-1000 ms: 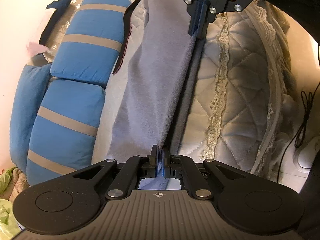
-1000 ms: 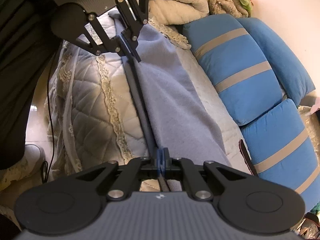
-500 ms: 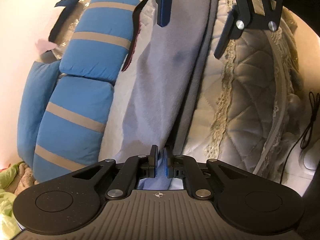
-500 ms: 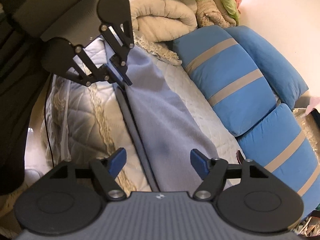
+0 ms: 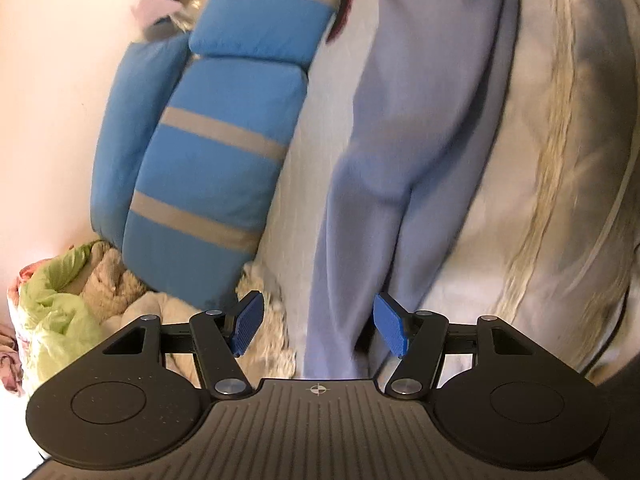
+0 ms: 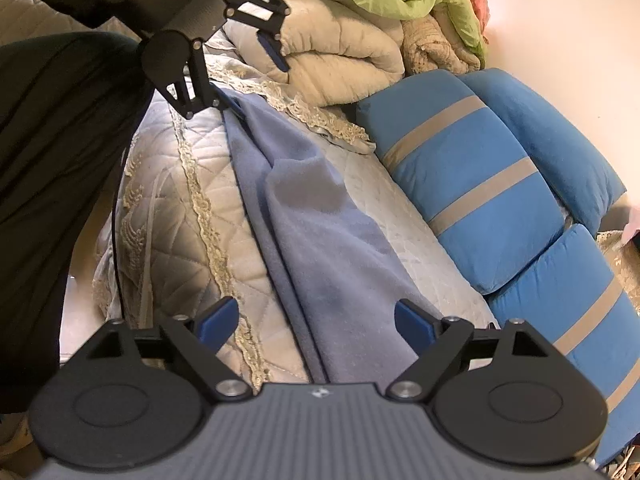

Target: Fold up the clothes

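A long lavender-blue fleece garment (image 6: 320,248) lies folded lengthwise in a strip on the quilted cream bedspread (image 6: 180,200); it also shows in the left wrist view (image 5: 400,160). My left gripper (image 5: 318,326) is open and empty, just above one end of the strip; it also shows in the right wrist view (image 6: 256,76) at the far end. My right gripper (image 6: 316,322) is open and empty above the near end of the strip. Neither holds the cloth.
Blue cushions with beige stripes (image 6: 500,208) (image 5: 216,152) line the bed's far side. A pile of cream, beige and green bedding (image 6: 360,28) (image 5: 72,296) sits at one end. A person's dark clothing (image 6: 52,168) is at the bedside.
Both grippers have let go of the garment: the right opened half a second ago, the left opened just now. The cloth has dropped onto the bed and the left gripper has pulled back.
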Demonstrator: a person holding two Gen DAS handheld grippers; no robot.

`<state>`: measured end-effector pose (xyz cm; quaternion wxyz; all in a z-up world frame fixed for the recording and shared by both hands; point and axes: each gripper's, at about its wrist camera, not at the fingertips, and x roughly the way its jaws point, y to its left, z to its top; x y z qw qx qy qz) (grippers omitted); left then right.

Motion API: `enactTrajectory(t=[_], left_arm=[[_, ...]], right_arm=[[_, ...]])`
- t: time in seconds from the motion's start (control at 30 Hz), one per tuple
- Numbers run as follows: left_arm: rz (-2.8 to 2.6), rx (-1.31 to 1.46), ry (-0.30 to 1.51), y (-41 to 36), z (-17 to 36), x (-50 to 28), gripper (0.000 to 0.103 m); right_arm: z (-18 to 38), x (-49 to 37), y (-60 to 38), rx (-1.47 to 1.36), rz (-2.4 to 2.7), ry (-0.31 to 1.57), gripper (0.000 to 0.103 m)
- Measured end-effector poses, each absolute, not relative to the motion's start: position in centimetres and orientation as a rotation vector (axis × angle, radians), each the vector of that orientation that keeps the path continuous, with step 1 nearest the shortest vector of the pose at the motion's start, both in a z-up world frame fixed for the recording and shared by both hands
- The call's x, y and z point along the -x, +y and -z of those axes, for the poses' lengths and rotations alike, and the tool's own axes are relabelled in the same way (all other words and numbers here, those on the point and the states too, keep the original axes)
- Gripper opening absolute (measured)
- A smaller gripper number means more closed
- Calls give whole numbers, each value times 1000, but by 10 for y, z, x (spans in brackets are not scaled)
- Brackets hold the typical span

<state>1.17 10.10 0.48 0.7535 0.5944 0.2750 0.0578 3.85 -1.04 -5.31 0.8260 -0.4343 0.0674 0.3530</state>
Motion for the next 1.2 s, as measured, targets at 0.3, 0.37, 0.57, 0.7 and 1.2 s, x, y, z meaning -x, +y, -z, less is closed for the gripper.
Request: enactTrajectory(t=[0.3, 0.37, 0.57, 0.7, 1.2], left_arm=[[-155, -1323, 679, 127, 3, -19, 53], [-163, -1331, 705, 133, 6, -20, 36], [-191, -1366, 716, 152, 7, -20, 3], [-189, -1408, 719, 166, 10, -15, 3], [-262, -1247, 896, 207, 5, -20, 27]], right_arm=[[56, -35, -14, 932, -762, 147, 96], [57, -35, -15, 933, -769, 150, 97], [60, -32, -16, 926, -781, 162, 97], [61, -30, -16, 927, -788, 162, 97], [63, -31, -19, 914, -790, 174, 98]])
